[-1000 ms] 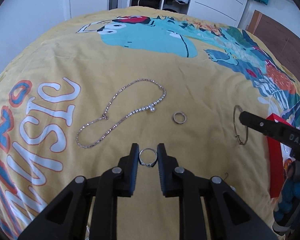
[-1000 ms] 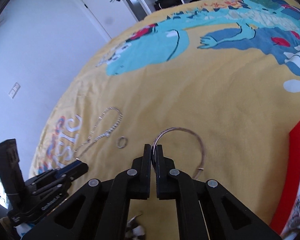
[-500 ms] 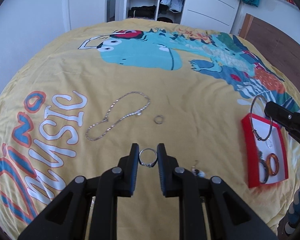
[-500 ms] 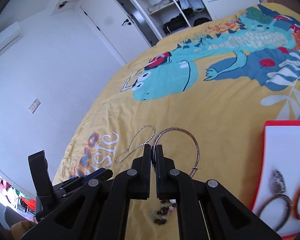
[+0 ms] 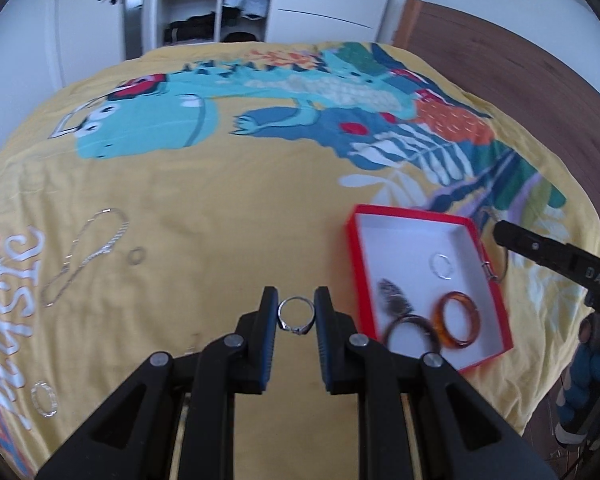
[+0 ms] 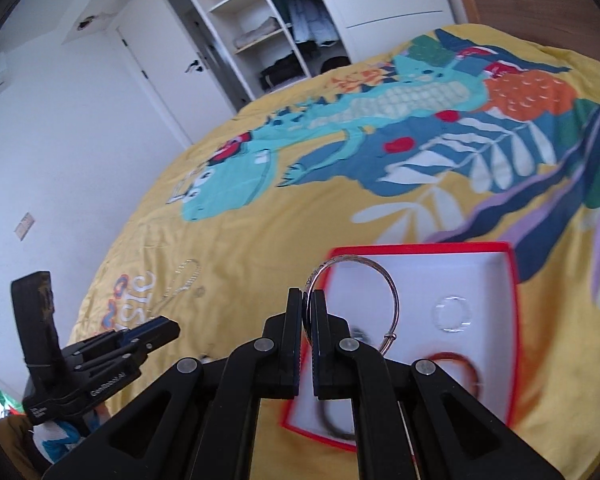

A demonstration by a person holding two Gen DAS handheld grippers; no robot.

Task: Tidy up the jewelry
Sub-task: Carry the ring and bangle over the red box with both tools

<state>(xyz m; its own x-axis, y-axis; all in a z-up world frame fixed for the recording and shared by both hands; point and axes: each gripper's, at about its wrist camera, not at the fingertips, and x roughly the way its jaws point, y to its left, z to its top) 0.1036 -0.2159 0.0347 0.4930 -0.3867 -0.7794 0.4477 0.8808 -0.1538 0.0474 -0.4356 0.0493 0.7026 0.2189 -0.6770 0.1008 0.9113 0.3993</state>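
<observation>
Between left tool [image 5: 296,307] pads – thin silver ring [image 5: 296,315]

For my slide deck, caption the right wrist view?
Right gripper holds a thin silver bangle over the red-rimmed box on the yellow bedspread.

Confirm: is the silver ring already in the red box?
No, the left gripper holds the silver ring beside the red box.

Both grippers are matte black plastic: the left gripper [image 5: 296,312] and right gripper [image 6: 307,316] each have two angular linkage arms pinned with round silver screws. The jaws carry ribbed blue-edged pads. White lettering marks the side of each.
</observation>
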